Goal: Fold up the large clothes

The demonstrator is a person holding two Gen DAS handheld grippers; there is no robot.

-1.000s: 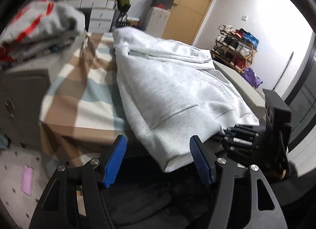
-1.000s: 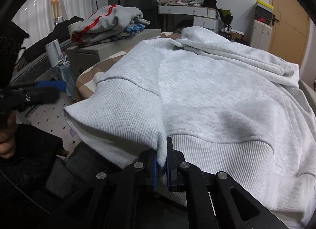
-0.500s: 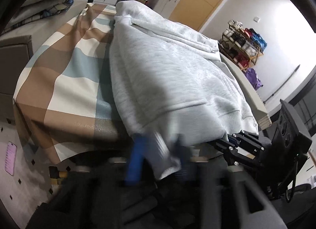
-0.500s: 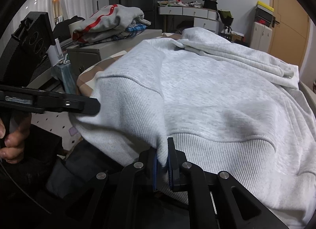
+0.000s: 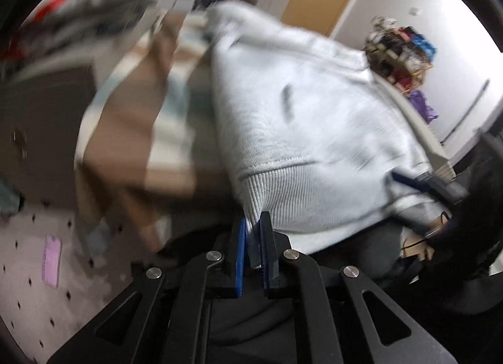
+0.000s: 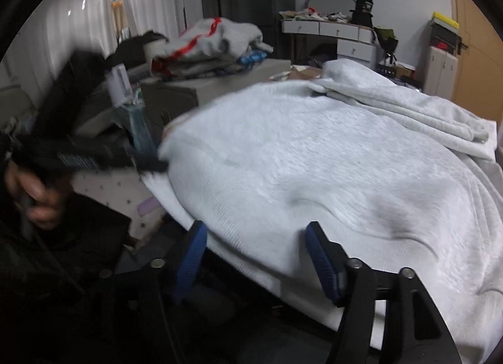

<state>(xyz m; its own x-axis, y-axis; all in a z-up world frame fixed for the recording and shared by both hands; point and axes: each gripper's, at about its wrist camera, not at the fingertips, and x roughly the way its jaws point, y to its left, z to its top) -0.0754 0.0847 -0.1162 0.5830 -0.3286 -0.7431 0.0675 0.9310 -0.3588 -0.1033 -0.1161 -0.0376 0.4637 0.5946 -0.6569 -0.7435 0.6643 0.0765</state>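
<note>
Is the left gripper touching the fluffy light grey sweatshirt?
Touching. The left wrist view shows the left gripper with its blue pads clamped shut on the light grey sweatshirt at its ribbed hem.

I see the pale grey sweatshirt [image 6: 330, 169] spread across most of my right view, fleecy and rumpled, its ribbed hem [image 5: 301, 194] at lower centre of my left view, sleeves bunched at upper right.

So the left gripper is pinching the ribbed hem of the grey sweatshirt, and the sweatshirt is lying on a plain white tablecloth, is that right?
Not quite. The left gripper does pinch the ribbed hem of the grey sweatshirt, but the tablecloth under it is not plain white: it is checked in brown, cream and pale blue. The left wrist view shows this.
</note>
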